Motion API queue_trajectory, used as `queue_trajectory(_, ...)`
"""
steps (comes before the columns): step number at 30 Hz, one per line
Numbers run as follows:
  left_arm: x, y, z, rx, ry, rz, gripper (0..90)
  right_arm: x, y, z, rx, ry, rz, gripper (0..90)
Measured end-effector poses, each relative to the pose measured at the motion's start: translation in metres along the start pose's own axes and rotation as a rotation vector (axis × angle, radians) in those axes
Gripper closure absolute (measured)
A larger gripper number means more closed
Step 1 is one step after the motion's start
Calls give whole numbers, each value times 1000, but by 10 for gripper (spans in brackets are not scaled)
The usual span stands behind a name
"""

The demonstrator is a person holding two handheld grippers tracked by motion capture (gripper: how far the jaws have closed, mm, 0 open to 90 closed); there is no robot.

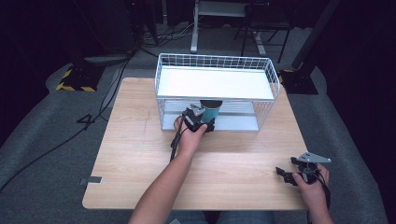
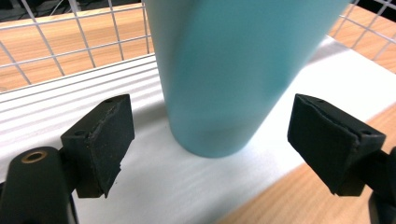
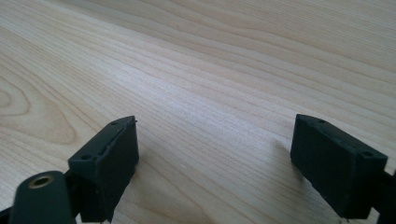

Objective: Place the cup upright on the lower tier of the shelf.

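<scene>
Black jaws of my left gripper stand apart on either side of the teal cup, not touching it; that cup stands upright on the white lower shelf of the wire rack, close to the shelf's front edge; my right gripper rests released near the wooden table's front right corner, bare tabletop around it
</scene>
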State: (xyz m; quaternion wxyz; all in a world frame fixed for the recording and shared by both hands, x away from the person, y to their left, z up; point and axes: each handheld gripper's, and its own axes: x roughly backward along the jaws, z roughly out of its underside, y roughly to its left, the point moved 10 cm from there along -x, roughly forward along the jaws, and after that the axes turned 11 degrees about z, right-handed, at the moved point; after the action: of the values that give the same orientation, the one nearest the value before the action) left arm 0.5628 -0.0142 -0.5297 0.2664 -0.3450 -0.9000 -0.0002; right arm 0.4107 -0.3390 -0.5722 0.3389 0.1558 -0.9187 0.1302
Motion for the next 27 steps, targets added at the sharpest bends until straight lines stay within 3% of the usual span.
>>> queue_trajectory(8, 23, -9, -1, -26, -16, 26, 154, 0, 0, 0, 0, 1, 1, 155)
queue_trajectory(13, 39, -15, 1, -68, 4, 44, 154, 0, 0, 0, 0, 0, 0, 154)
queue_trajectory(24, 80, -28, 6, -116, 27, 72, 154, 0, 0, 0, -1, 0, 0, 153)
queue_trajectory(27, 92, -33, 10, -132, 39, 97, 154, 0, 0, 0, -1, 0, 0, 154)
